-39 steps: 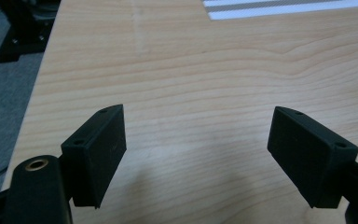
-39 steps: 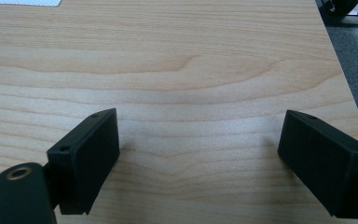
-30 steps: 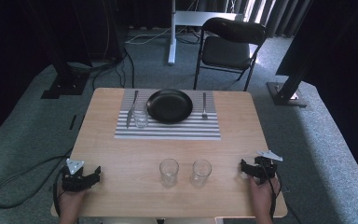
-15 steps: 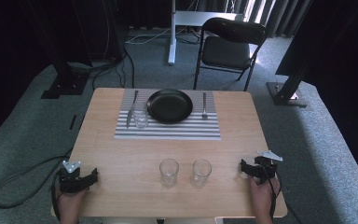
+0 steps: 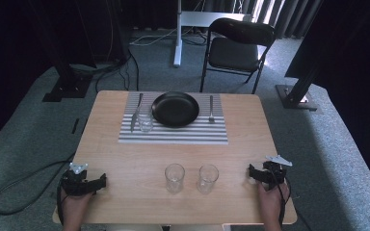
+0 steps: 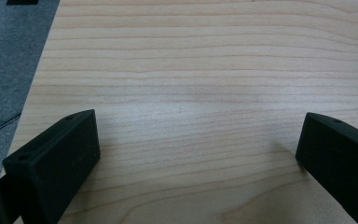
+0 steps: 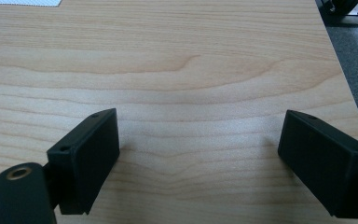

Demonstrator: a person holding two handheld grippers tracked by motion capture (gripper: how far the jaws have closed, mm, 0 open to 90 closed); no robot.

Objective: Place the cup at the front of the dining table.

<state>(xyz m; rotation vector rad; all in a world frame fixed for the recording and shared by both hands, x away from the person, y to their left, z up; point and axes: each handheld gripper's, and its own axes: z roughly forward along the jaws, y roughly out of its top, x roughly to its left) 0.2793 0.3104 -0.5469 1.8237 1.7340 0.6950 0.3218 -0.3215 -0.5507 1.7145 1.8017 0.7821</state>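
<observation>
The left gripper (image 5: 101, 181) is resting at the table's (image 5: 125, 159) near corner; its jaws have just been opening and are standing wide apart over bare wood. The right gripper (image 5: 252, 172) is sitting likewise, jaws spread with nothing between them. Two glasses (image 5: 174, 177) (image 5: 207, 177) are standing between both grippers, well apart from either's jaws.

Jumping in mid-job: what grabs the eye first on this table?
The black plate on the striped placemat at the far side, flanked by cutlery, with a small glass beside it. Nearer, two empty glasses stand side by side between the left gripper and right gripper, both open.
</observation>
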